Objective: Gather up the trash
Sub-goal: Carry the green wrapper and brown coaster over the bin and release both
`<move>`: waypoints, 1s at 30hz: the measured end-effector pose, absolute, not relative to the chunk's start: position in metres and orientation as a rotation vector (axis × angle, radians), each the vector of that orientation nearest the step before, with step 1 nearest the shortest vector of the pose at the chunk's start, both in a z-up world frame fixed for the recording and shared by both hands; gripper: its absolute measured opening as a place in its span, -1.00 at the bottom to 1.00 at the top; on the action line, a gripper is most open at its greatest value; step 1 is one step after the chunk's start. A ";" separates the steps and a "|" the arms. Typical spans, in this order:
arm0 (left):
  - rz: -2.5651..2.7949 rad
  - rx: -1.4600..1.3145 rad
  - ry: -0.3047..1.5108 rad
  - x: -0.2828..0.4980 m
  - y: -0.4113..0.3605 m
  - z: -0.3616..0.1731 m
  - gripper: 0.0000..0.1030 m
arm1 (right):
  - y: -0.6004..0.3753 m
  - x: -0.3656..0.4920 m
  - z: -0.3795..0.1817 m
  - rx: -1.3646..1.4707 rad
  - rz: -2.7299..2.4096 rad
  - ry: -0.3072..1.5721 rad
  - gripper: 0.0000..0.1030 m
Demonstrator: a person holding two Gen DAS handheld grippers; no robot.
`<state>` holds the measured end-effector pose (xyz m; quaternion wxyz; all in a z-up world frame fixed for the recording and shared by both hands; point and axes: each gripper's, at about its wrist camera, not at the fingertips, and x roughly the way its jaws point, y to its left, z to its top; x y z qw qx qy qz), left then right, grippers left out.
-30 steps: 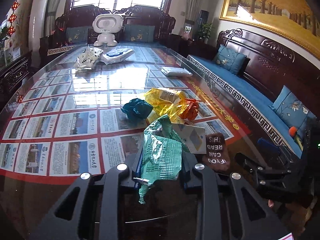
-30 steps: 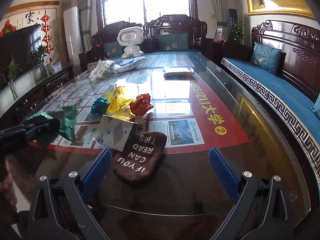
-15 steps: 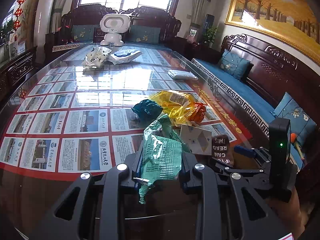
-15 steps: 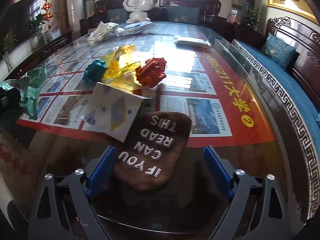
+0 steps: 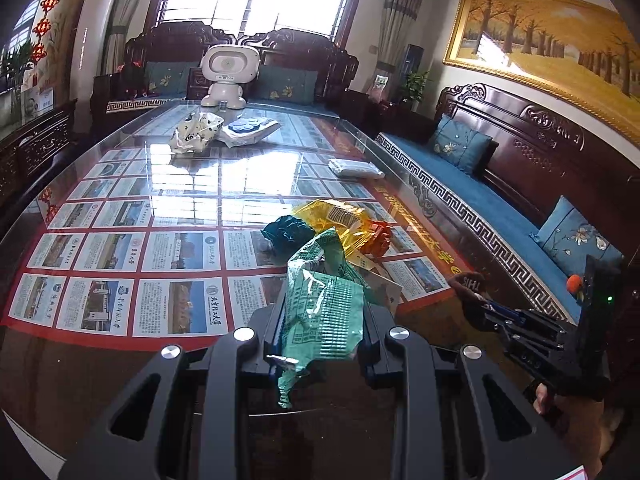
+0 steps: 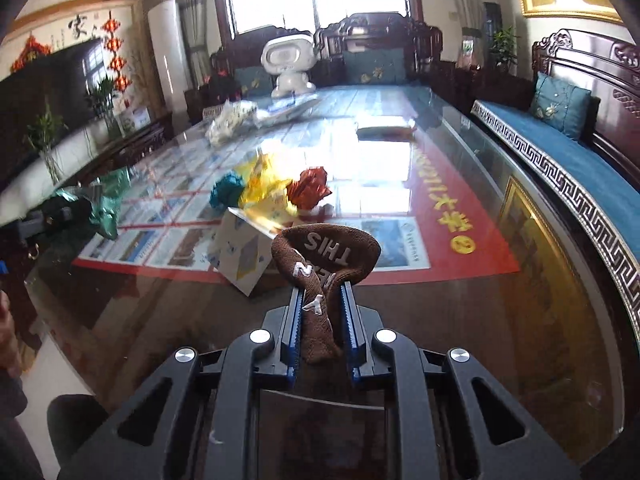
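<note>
Brown sock (image 6: 320, 280) pinched between just-closed right gripper (image 6: 320, 312) jaws.

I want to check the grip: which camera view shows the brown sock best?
The right wrist view: the sock is central, pinched between the right gripper's fingers. The left wrist view shows only its tip, far right.

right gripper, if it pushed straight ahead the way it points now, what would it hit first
Probably the white paper box just beyond the brown sock that the right gripper holds, or the glass table; depth is unclear.
</note>
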<state>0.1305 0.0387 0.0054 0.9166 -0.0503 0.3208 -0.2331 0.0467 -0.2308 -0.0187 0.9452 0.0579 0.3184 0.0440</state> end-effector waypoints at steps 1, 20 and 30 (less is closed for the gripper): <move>-0.484 -0.098 0.651 0.124 0.038 0.009 -0.43 | -0.233 0.036 -0.010 0.123 0.095 0.622 -0.65; -0.620 -0.007 0.582 -0.039 0.045 0.035 -0.43 | -0.212 -0.130 0.050 0.113 0.324 0.432 -0.64; -0.619 0.056 0.699 -0.094 0.051 -0.014 -0.43 | -0.202 -0.183 0.006 0.124 0.389 0.575 -0.61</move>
